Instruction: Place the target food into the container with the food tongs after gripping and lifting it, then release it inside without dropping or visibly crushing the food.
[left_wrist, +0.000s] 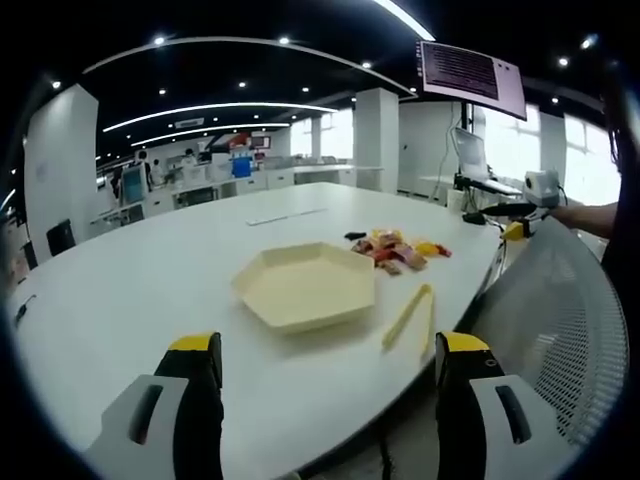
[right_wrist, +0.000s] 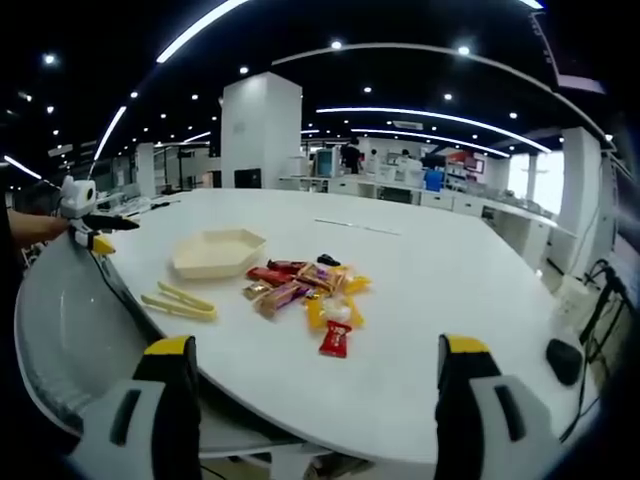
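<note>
White table (left_wrist: 150, 290), open-plan office, hexagonal tray (left_wrist: 305, 285), tongs (left_wrist: 410, 315), both claws apart.

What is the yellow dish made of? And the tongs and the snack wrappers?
The hexagonal tray looks like matte plastic: smooth, pale, evenly coloured. The food tongs look like the same yellowish plastic, though it's hard to be sure. The snack packets look like shiny plastic film, bright and crinkled.

Bare table (right_wrist: 420, 270) surrounds tray (right_wrist: 215, 252), tongs (right_wrist: 178, 300) and snack pile (right_wrist: 305, 287); mesh chair (left_wrist: 560, 310) flanks the edge.
</note>
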